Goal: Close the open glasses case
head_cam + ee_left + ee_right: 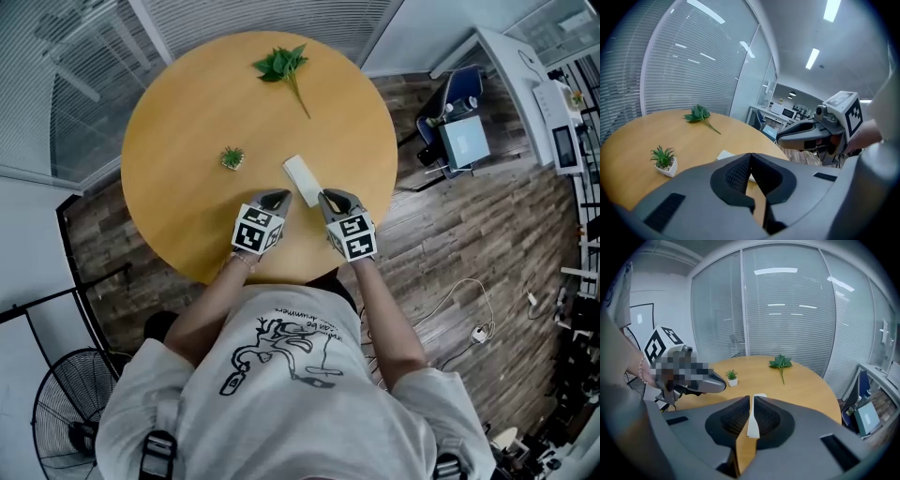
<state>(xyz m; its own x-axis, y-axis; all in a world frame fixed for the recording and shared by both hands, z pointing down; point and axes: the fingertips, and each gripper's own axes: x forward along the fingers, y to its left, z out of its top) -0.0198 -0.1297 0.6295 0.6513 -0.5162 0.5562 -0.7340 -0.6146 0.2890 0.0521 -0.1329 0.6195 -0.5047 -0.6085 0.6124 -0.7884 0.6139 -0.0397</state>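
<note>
While holding the left gripper [274, 200] and right gripper [330, 200] pinched together and empty, steady the glasses case [302, 179], mid-frame on the table [187, 112] between their tips, and press the lid down evenly.

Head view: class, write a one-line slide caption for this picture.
From above: left gripper and right gripper poised at a white glasses case on a round wooden table, potted plant nearby.

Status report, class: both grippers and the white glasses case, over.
Left gripper, right gripper: jaws together, empty. White rectangular glasses case flat on round wooden table, just ahead of them. Nothing in the way.
</note>
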